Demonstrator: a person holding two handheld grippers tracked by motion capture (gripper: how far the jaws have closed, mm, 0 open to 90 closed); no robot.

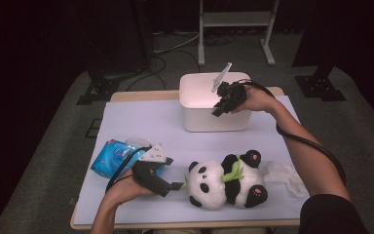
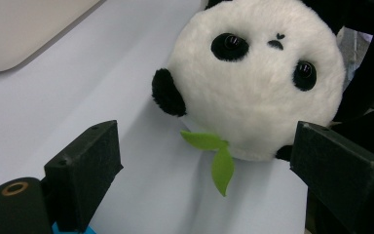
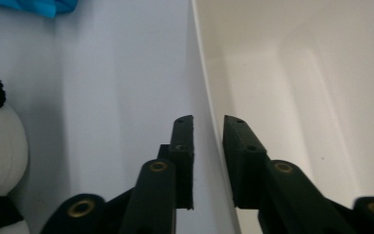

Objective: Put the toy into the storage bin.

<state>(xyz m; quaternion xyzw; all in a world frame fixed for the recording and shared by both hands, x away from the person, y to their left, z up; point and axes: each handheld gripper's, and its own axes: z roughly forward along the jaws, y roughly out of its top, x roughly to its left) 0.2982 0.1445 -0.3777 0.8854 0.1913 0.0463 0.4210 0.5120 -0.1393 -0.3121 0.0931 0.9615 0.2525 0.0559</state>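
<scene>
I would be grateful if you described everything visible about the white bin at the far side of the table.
The white bin is a rectangular tub with rounded corners, of smooth, matte plastic by its look. It has no lid, and the part of its inside that shows holds nothing. It stands upright at the far edge of the table, apart from the toys. The right gripper straddles its near rim, one jaw outside and one inside; whether the pads press on the wall cannot be told.

Table, seen from above: bin behind, panda in front.

My right gripper [image 1: 219, 108] straddles the front wall of the storage bin [image 1: 195, 122] at the table's [image 1: 141, 122] far side. The plush panda [image 1: 224, 183] lies near the front edge, my left gripper [image 1: 175, 186] just left of its head, a wipes pack [image 1: 111, 158] further left, a crumpled tissue [image 1: 285, 175] to its right.
</scene>
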